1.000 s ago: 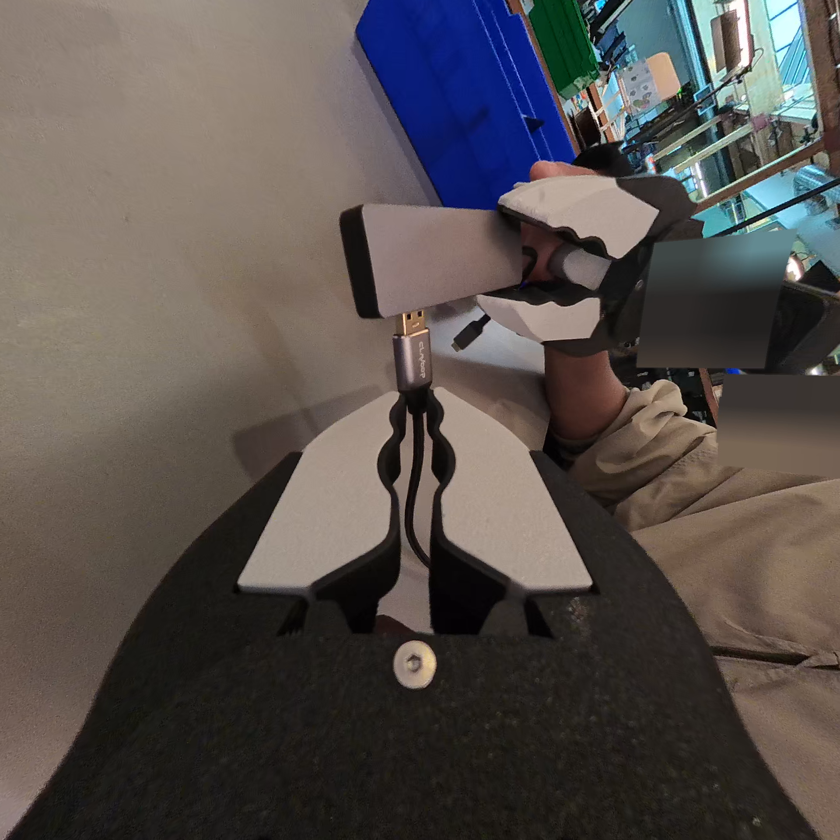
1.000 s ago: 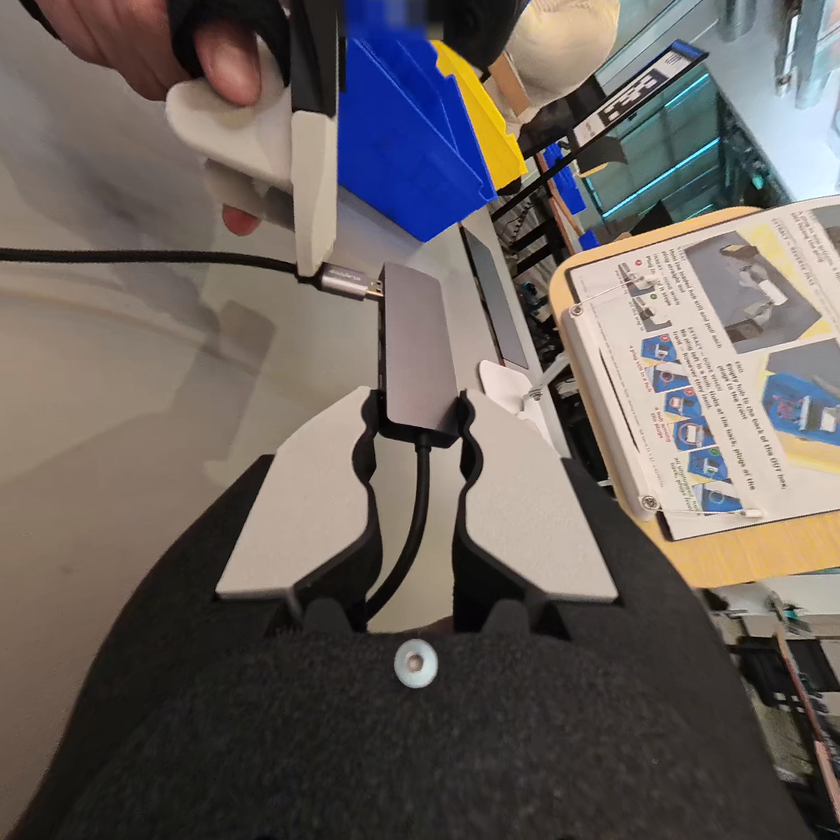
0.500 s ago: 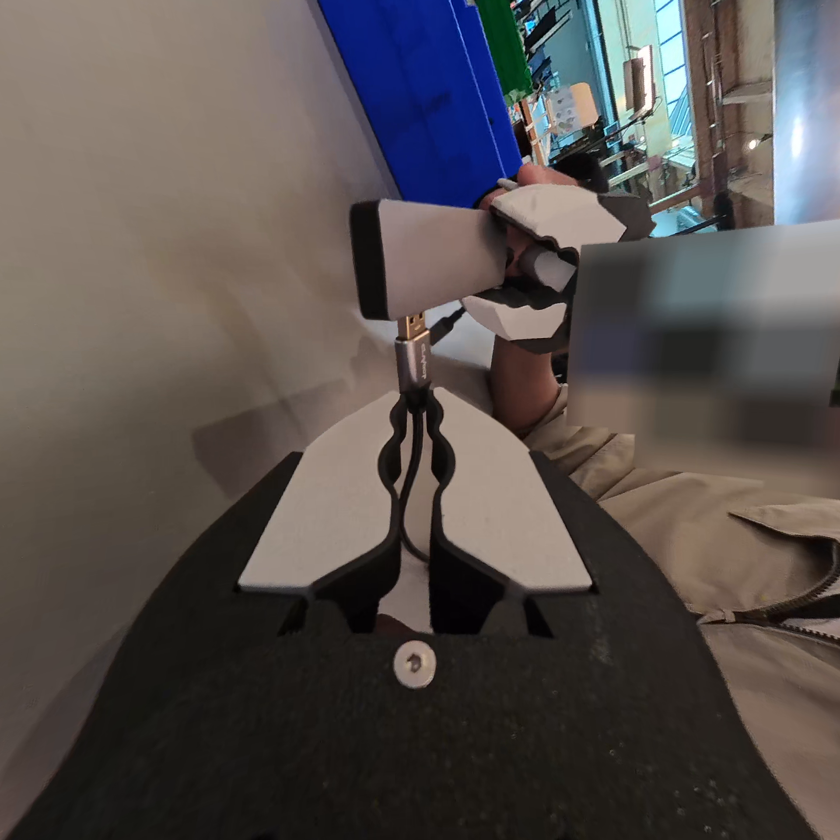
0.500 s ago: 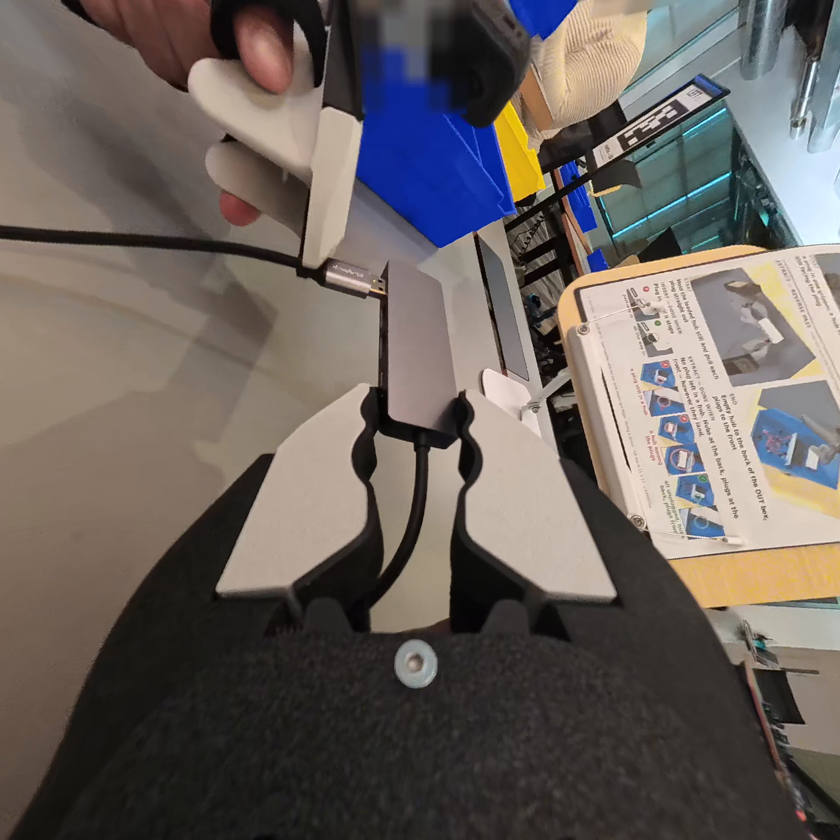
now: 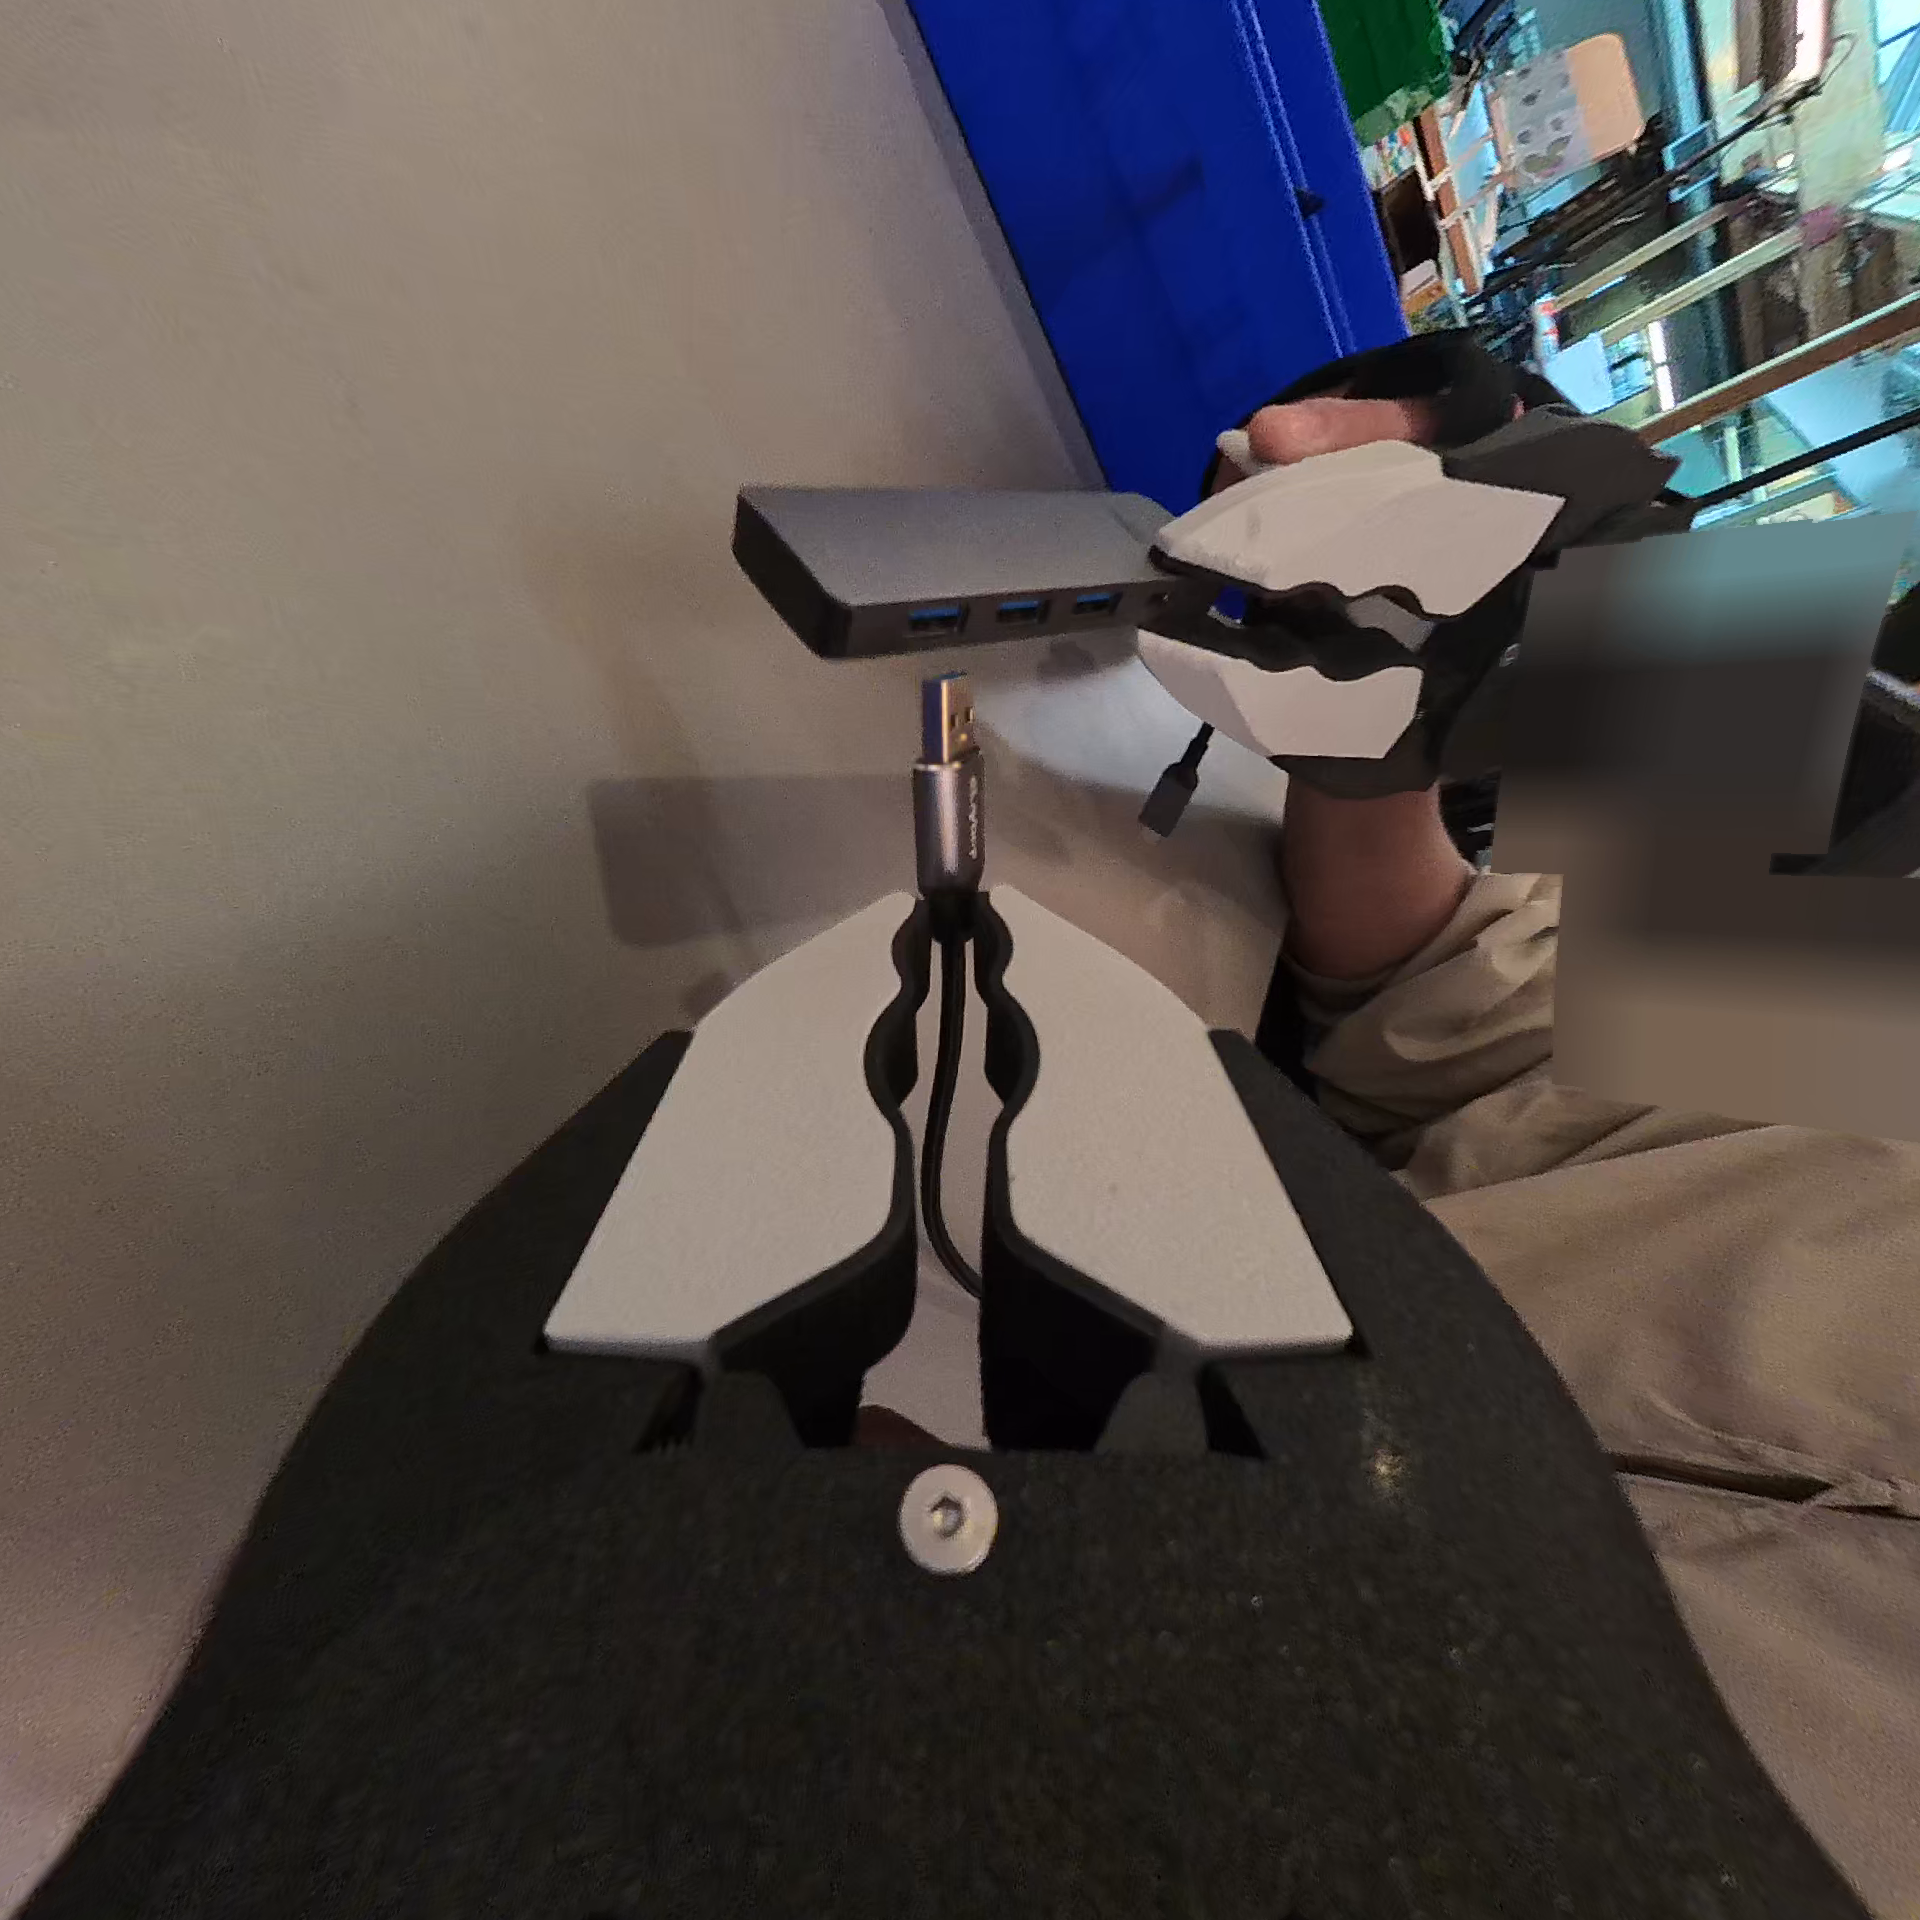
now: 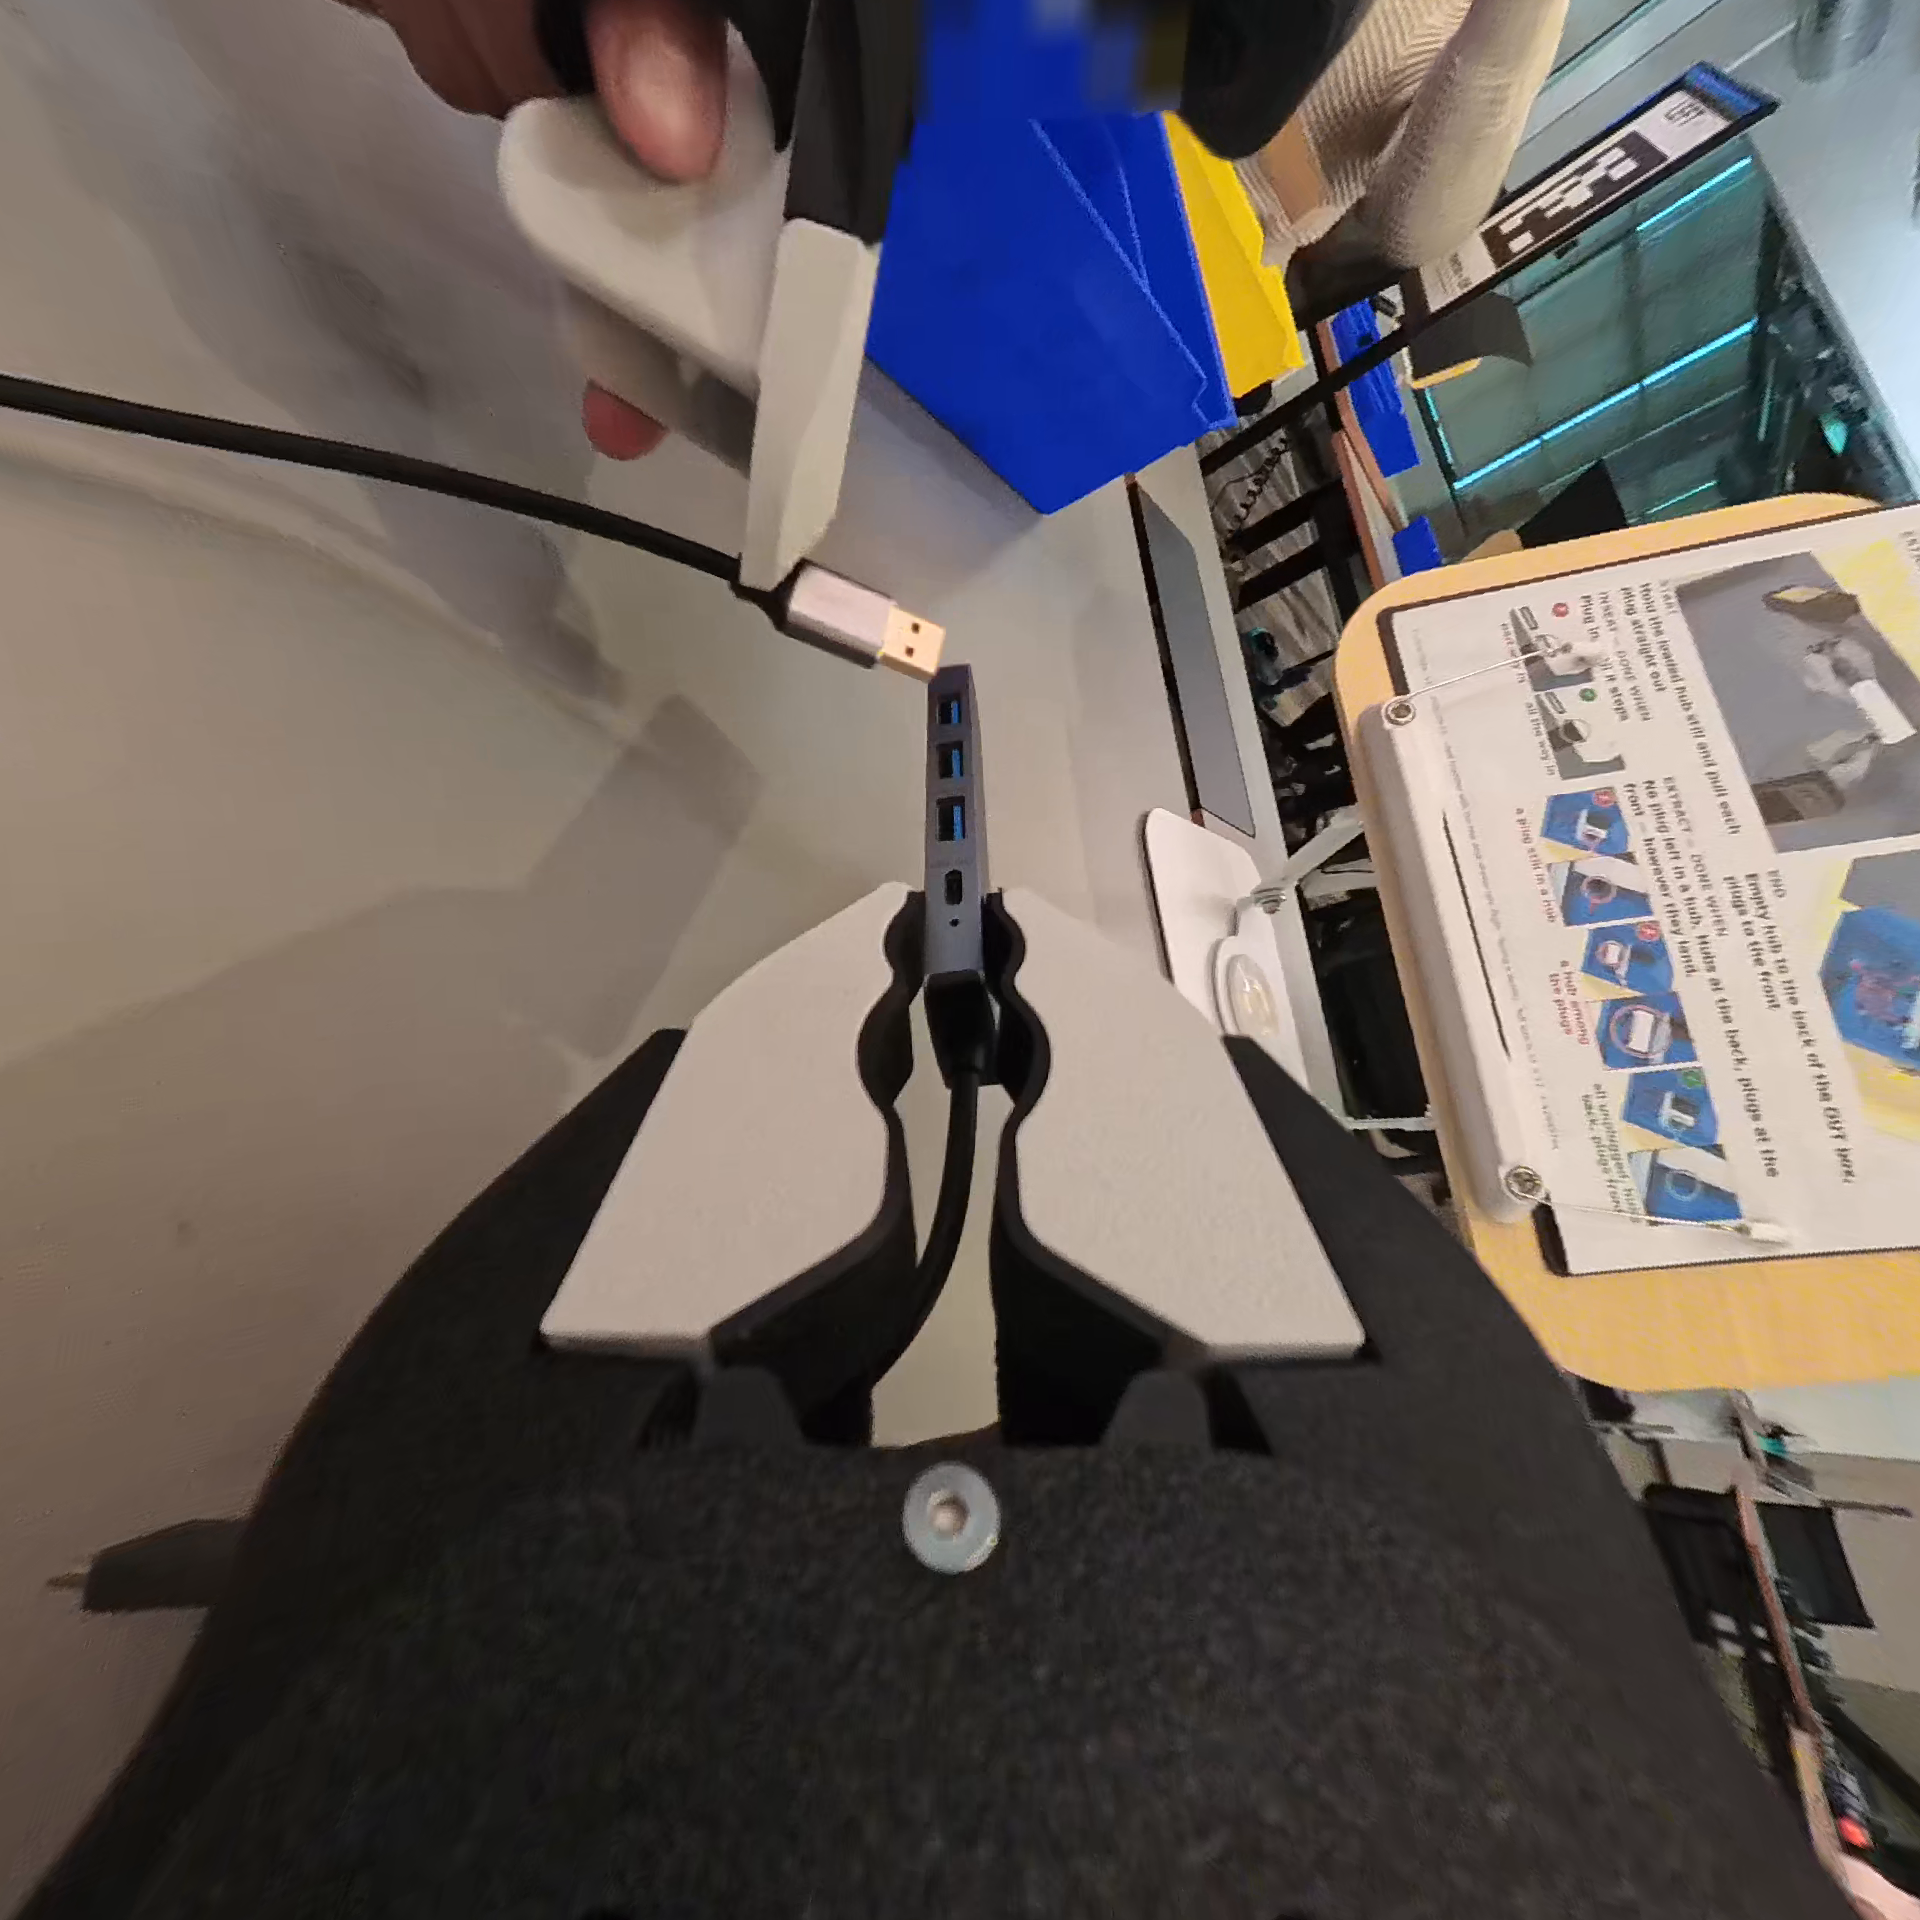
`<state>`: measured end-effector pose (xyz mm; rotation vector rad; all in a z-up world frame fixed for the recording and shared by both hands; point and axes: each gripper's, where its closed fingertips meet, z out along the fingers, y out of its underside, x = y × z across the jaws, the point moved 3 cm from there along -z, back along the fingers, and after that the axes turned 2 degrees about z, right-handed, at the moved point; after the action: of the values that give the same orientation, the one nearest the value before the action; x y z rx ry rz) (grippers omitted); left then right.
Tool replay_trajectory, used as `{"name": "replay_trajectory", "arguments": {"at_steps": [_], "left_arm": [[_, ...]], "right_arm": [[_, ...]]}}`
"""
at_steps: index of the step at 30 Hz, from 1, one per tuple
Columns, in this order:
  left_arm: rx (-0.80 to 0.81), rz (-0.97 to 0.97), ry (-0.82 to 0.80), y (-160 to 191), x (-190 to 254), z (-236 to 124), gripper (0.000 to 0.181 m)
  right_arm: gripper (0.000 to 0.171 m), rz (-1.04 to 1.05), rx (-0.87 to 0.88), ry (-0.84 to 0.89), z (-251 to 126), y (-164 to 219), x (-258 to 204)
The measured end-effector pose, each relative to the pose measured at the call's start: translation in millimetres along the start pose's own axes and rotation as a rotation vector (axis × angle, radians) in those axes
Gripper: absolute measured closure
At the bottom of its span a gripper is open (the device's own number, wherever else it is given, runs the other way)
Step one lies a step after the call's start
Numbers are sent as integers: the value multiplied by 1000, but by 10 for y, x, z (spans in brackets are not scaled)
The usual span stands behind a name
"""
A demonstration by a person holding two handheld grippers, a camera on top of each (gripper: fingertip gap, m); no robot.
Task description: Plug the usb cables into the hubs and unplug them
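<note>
Jaws of left gripper [image 5: 950, 902] clamp USB cable [image 5: 943, 800], right gripper [image 6: 951, 914] clamps hub [image 6: 953, 790]; cable's far end runs out of frame.

Grey tabletop [image 6: 312, 935], blue bins [image 6: 1039, 343], glass partitions [image 6: 1683, 364] behind.

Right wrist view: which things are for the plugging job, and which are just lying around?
For the job:
left gripper
USB plug on its black cable
grey hub
right gripper

Just lying about:
blue bin
yellow bin
instruction sheet
</note>
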<state>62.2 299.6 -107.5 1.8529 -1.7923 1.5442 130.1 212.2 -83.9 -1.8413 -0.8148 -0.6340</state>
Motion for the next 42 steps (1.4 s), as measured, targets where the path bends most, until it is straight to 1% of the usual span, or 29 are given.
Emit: {"name": "replay_trajectory", "arguments": {"at_steps": [4, 7, 13, 16, 25, 28, 31, 35, 39, 42], "left_arm": [[-9, -87, 90, 29, 39, 28, 174], [-17, -102, 113, 37, 44, 22, 174], [-42, -166, 188, 61, 70, 6, 174], [-51, -176, 186, 67, 41, -32, 174], [-79, -191, 182, 51, 24, -33, 174], [-96, -141, 106, 72, -37, 3, 174], [-104, -78, 32, 103, -89, 2, 174], [-151, 86, -148, 191, -219, -29, 174], [-218, 202, -322, 200, -432, -48, 174], [-240, 238, -351, 176, -462, -50, 174]], "right_arm": [[160, -87, 24, 37, -23, -79, -33], [160, -175, 0, 61, 4, -94, -75], [160, -251, 5, 100, -6, -132, -96], [160, -284, 3, 109, -12, -141, -108], [160, -270, 21, 88, -3, -152, -143], [160, -216, -4, 48, 45, -96, -162], [160, -159, -87, 1, 144, 67, -177], [160, -18, -132, -53, 209, 211, -156], [160, 37, -173, -81, 259, 307, -177], [160, 89, -160, -95, 251, 307, -171]]}}
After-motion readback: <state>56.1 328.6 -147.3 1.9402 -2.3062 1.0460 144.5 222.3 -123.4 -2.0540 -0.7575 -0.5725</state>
